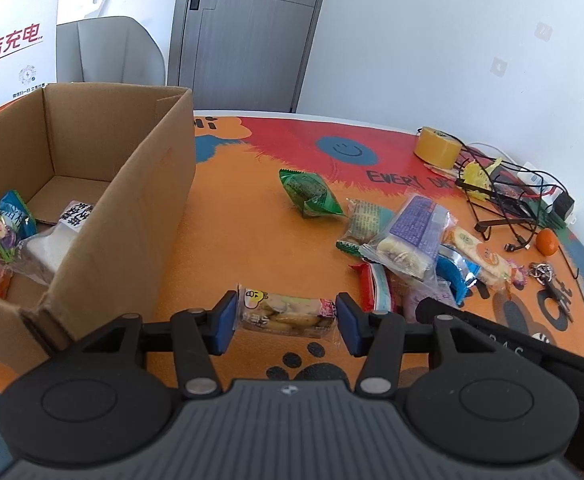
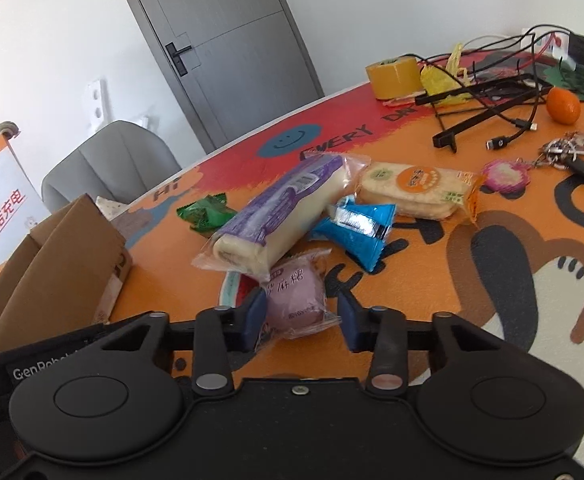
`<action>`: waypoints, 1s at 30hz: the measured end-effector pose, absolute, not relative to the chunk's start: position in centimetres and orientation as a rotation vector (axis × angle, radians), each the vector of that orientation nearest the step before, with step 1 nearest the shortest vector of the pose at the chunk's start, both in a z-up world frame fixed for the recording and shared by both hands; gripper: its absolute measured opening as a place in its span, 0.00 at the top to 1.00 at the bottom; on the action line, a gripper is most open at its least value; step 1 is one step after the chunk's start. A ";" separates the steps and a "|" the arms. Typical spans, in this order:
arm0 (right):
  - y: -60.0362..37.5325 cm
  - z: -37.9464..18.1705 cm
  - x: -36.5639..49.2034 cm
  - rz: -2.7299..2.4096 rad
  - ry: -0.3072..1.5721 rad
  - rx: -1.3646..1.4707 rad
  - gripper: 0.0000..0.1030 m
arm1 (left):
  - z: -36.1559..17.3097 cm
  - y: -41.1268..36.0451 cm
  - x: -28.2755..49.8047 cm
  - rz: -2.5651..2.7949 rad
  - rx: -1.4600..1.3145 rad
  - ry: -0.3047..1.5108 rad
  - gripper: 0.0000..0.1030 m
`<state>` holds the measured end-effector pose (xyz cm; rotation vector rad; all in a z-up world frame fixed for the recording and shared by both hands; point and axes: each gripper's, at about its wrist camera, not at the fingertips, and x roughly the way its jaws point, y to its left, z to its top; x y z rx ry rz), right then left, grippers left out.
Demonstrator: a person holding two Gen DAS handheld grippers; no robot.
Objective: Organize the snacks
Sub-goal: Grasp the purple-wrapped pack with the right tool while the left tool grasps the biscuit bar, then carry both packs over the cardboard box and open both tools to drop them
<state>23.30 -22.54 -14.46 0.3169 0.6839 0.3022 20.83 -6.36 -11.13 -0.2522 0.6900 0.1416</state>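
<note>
Left wrist view: the left gripper [image 1: 286, 317] is pinching a clear-wrapped biscuit packet [image 1: 286, 316] between its blue pads, just above a table [image 1: 232, 240] wearing a bright orange, red and blue cartoon cover with paw prints and a smiley face. At near left an open cardboard box [image 1: 132, 200] is sitting on the table, already holding several snack packets [image 1: 8, 232]. A green packet [image 1: 309, 194] is lying alone in the middle, and a loose pile of snacks [image 1: 407, 240] is spreading to the right. Far right, a roll of yellow tape [image 1: 439, 146], a tangle of black cables [image 1: 499, 196], an orange fruit [image 1: 547, 242] and a bunch of keys [image 1: 541, 271] are crowding the table's edge. Behind, a grey door [image 1: 248, 28] is standing shut in a white wall, with a grey chair [image 1: 108, 52] and a printed white sign [image 1: 10, 32] at far left.

Right wrist view: the right gripper [image 2: 300, 320] is sitting around a pink-wrapped cake [image 2: 295, 300]; the left pad is touching the wrapper, the right pad is standing just clear. A long purple-labelled roll [image 2: 276, 216] is lying across the pile beyond, beside a blue packet [image 2: 355, 226] and a rice cracker pack [image 2: 415, 192].
</note>
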 end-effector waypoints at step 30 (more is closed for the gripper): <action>-21.1 -6.7 17.2 0.384 0.511 0.357 0.94 | -3.4 -2.7 13.0 0.155 -0.352 0.480 0.50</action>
